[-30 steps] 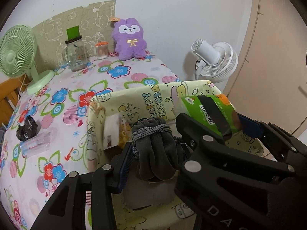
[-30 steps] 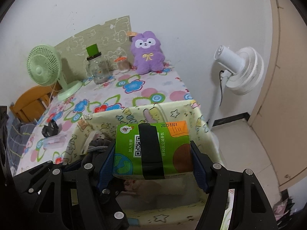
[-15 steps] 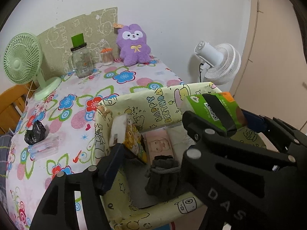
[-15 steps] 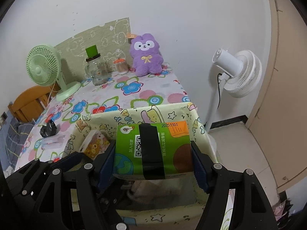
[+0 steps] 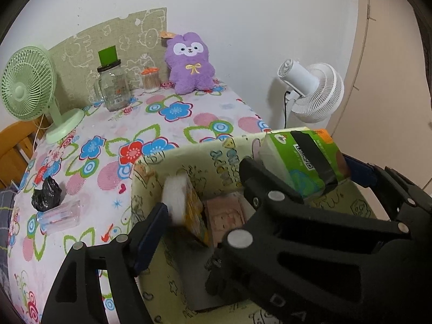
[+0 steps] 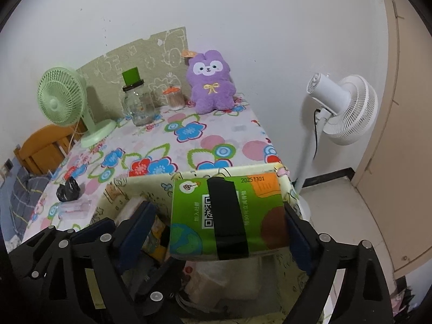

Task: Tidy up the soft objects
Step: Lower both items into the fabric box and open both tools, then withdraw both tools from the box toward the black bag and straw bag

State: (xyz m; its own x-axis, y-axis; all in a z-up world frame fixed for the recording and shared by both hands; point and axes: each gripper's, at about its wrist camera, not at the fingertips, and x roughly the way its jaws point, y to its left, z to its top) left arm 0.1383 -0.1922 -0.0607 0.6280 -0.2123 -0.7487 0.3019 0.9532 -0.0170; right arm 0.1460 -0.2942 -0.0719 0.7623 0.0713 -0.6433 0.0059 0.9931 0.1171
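The right claw [image 6: 221, 221] is opening around the green pack [image 6: 226, 216] above the bin [image 5: 151, 167] (left claw [image 5: 199, 202] opening, empty); next, withdraw clear.

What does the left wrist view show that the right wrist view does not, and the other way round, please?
Only the left wrist view shows the pale end face of the green pack.

Only the right wrist view shows the white fan's pole, the black skirting and the floor beside it. It also shows the right gripper head-on, jaws opening, with its left pad clear of the pack between them.

Both show the purple plush, the green fan, the glass jar and the yellow bin.
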